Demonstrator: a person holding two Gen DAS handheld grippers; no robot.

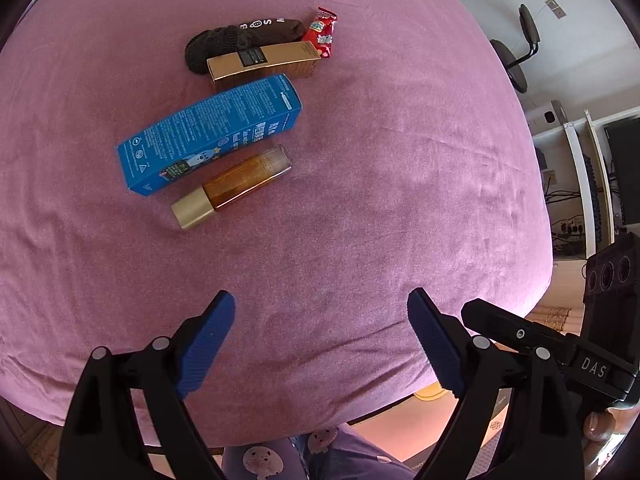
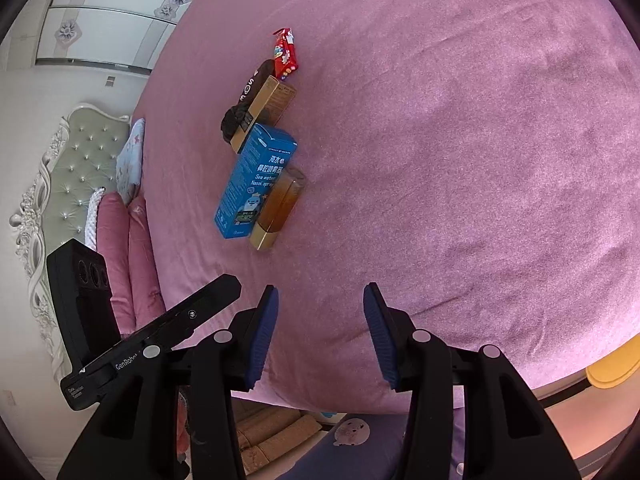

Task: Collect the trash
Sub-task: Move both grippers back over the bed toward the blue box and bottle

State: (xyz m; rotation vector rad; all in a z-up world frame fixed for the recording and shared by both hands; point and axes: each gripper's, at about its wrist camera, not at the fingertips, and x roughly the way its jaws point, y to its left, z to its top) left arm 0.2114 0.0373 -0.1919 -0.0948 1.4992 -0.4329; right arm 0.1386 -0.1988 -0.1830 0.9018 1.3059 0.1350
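Note:
A row of items lies on the pink bed [image 1: 360,200]: an amber bottle with a gold cap [image 1: 236,186], a blue box [image 1: 208,136], a gold box [image 1: 264,65], a dark knitted sock [image 1: 236,40] and a red snack wrapper [image 1: 322,34]. My left gripper [image 1: 320,304] hangs open above bare sheet, nearer than the bottle. In the right wrist view the same row runs away from me: bottle [image 2: 282,204], blue box [image 2: 256,180], gold box [image 2: 262,114], sock [image 2: 244,104], wrapper [image 2: 286,54]. My right gripper [image 2: 320,296] is partly open with nothing between its pads.
A padded headboard [image 2: 76,168] and pink pillows [image 2: 128,248] sit at the left of the right wrist view. A desk with a monitor [image 1: 624,168] and a chair [image 1: 516,60] stand beyond the bed's right edge. A person's patterned purple trousers [image 1: 280,456] show below.

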